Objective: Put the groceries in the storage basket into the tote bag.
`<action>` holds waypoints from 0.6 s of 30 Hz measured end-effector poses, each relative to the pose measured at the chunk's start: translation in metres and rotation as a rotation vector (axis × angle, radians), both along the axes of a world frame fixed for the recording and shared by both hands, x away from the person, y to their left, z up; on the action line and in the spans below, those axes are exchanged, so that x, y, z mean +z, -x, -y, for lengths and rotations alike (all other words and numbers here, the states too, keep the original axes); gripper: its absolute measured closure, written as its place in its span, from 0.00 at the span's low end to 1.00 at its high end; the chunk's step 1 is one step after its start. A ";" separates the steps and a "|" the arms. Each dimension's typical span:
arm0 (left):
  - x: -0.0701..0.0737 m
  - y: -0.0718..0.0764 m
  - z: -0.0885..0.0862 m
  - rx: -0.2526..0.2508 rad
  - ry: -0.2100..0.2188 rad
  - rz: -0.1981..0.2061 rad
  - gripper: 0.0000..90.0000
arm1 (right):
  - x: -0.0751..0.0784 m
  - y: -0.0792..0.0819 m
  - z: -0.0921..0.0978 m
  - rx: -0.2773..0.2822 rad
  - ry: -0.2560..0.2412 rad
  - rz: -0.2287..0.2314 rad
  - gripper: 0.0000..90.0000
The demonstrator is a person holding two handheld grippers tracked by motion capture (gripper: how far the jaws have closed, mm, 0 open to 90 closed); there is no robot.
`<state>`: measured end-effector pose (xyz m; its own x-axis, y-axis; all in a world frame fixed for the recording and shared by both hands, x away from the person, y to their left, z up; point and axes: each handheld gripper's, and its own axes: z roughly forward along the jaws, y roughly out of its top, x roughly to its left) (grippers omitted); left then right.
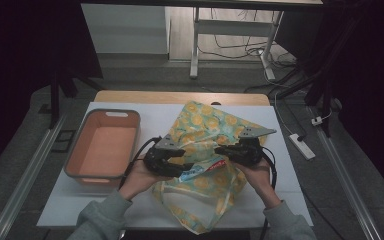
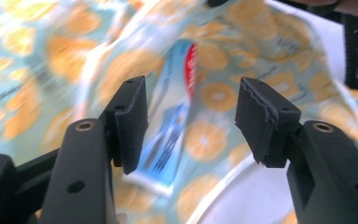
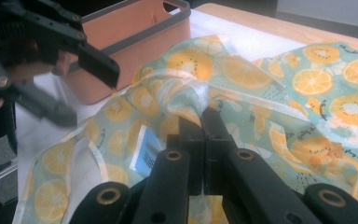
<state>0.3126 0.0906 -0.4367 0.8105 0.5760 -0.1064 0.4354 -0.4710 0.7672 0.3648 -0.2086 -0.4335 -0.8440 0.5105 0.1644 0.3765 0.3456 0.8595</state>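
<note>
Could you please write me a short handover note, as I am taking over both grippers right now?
Right gripper: shut on the fruit-print bag, pinching its fabric near the opening.
Left gripper: open, jaws either side of the toothpaste tube, not yet closed on it.
The tube lies at the bag's mouth, mid-table. The orange bin sits to the left, apparently empty.
Whether the tube goes in or comes out cannot be told; grip it next.

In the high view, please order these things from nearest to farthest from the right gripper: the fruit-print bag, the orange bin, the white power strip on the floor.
From the right gripper:
1. Fruit-print bag, directly under it at the table's middle; the jaws are shut on its fabric.
2. White power strip, on the floor past the table's right edge.
3. Orange bin, at the table's left side.
</note>
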 end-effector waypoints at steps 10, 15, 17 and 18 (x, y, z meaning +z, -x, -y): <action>-0.004 -0.004 -0.048 0.082 0.019 -0.044 0.44 | -0.010 0.007 0.001 0.015 0.035 0.000 0.99; -0.005 -0.004 -0.069 0.127 0.017 -0.051 0.43 | -0.015 0.015 0.007 0.000 0.047 -0.002 0.99; -0.006 -0.004 -0.075 0.132 0.010 -0.062 0.42 | -0.016 0.018 0.009 -0.003 0.048 -0.002 0.99; -0.007 -0.005 -0.076 0.135 0.007 -0.068 0.41 | -0.017 0.019 0.010 -0.003 0.051 0.000 0.99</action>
